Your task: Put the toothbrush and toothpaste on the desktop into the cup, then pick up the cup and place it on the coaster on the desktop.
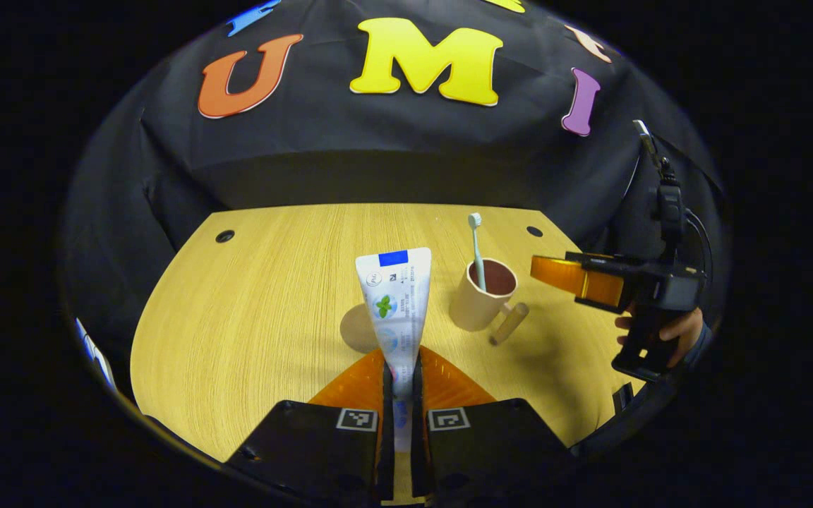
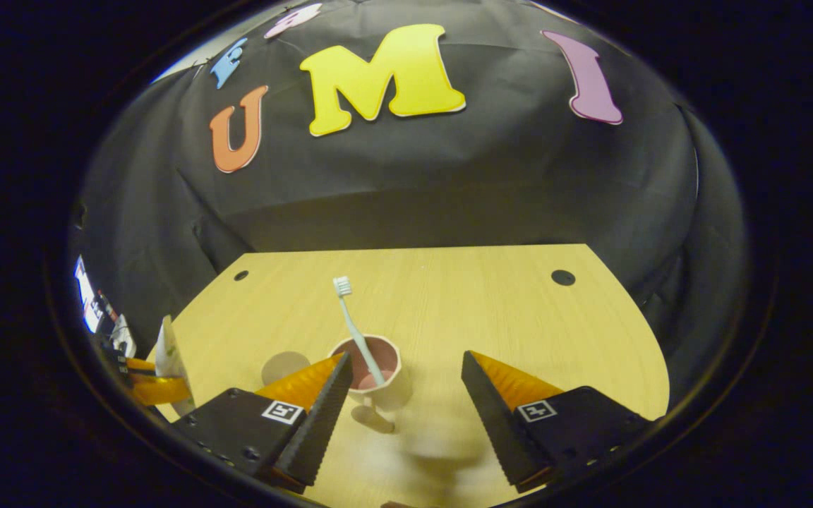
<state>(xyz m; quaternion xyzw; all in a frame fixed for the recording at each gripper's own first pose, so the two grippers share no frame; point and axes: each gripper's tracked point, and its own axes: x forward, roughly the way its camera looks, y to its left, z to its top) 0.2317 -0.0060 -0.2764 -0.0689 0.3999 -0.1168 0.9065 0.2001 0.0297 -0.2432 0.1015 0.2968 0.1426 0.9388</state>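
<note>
Left gripper (image 1: pixel 401 381) jaws pinch 1 toothpaste (image 1: pixel 397 303). Ahead of the spread right gripper (image 2: pixel 403 395) jaws: 1 cup (image 2: pixel 371 370) holding 1 toothbrush (image 2: pixel 356 328), probably 1 coaster (image 2: pixel 283 367).

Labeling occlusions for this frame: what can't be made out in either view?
- Coaster: left gripper view, right part hidden behind the toothpaste; right gripper view, partly behind the right gripper finger.
- Toothpaste cap end: left gripper view, buried between the left gripper fingers.
- Toothbrush lower handle: both views, inside the cup.
- Cup handle: right gripper view, blurred.
</note>
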